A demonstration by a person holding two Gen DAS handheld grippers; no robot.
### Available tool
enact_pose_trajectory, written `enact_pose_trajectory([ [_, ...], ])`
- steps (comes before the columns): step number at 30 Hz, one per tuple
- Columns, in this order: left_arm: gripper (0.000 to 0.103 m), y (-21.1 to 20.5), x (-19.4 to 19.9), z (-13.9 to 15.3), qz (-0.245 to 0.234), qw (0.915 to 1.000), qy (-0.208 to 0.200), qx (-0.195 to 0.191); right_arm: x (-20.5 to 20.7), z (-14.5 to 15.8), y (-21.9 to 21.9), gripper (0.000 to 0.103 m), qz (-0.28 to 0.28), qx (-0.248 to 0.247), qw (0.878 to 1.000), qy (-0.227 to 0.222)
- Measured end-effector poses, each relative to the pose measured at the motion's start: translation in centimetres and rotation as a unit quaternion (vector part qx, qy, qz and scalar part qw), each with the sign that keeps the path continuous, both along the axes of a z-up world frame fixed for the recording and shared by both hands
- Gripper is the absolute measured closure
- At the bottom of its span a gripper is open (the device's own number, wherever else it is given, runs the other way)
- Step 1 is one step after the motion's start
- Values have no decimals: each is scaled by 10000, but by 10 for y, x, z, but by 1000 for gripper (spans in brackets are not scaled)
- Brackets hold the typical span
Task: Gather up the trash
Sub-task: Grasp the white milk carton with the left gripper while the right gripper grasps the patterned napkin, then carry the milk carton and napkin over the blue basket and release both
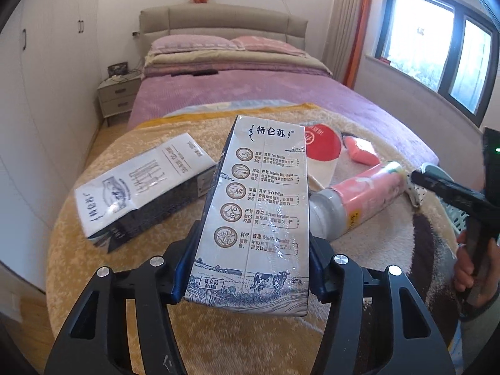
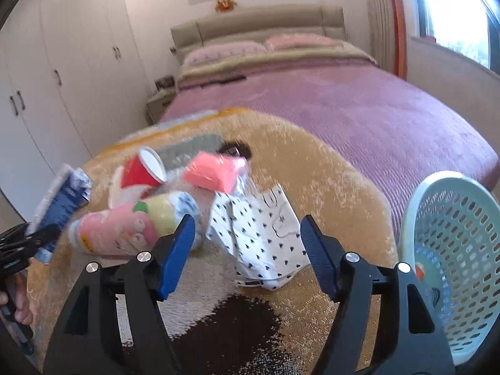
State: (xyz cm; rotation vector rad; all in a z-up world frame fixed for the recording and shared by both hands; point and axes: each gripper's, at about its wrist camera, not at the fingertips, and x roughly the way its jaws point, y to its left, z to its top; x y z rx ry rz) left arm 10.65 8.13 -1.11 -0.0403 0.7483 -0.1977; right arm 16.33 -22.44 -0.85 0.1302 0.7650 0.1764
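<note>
My left gripper [image 1: 253, 243] is shut on a white and blue milk carton [image 1: 262, 187], held tilted above the beige blanket [image 1: 93, 250]. A second carton [image 1: 140, 187] lies flat to its left. In the right wrist view my right gripper [image 2: 247, 223] stands open with nothing pressed between its pads. A white polka-dot bag [image 2: 259, 237] lies just beyond its fingertips. A pink bottle [image 2: 125, 231] lies on its side by the left finger. A red paper cup [image 2: 140, 172] and a pink packet [image 2: 215, 172] lie further back.
A pale perforated basket [image 2: 453, 250] stands at the right edge of the blanket, with something small inside. A purple bedspread [image 2: 343, 118] stretches behind, pillows and headboard at the far end. White wardrobes [image 2: 62, 62] line the left wall. A hand [image 1: 472, 268] holds the right gripper's handle.
</note>
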Motion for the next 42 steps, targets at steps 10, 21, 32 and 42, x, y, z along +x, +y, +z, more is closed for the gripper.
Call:
enact_pose_trajectory([
  [10, 47, -3, -9, 13, -79, 9995, -211, -218, 32, -17, 4, 22, -18, -132, 9980, 620],
  [21, 47, -25, -12, 29, -259, 9985, -382, -286, 4, -1, -11, 88, -32, 100, 9997, 209],
  [32, 47, -122, -9, 48, -1098, 9911, -589, -477, -49, 42, -91, 88, -749, 305, 9959, -416],
  [42, 47, -245, 24, 40, -1977, 9765, -412, -750, -70, 40, -188, 88, -1782, 319, 9829, -348],
])
